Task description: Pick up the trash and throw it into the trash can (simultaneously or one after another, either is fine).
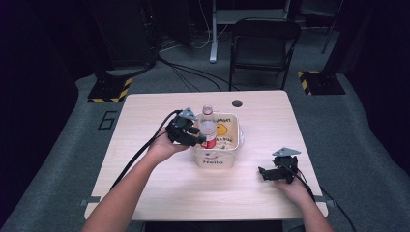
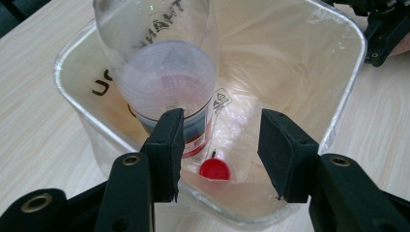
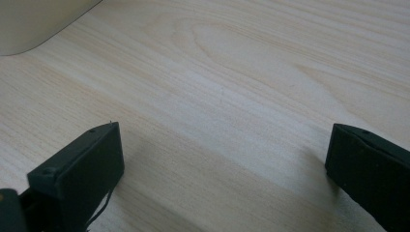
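1. The clear plastic bottle (image 1: 208, 126) is standing upside down inside the white bin (image 1: 231, 151) at table centre, its red cap (image 2: 214, 169) pointing at the bin floor; the drop-in looks essentially done.
2. The left gripper (image 1: 197, 137) is hovering at the bin's 9 o'clock rim, jaws apart and gripping nothing, so withdrawal is probably remaining.
3. The right gripper (image 1: 265, 173) is resting at 4 o'clock, jaws spread wide over bare table (image 3: 251, 72).
4. The bin front is reading "Hello"; other lettering is staying unreadable.
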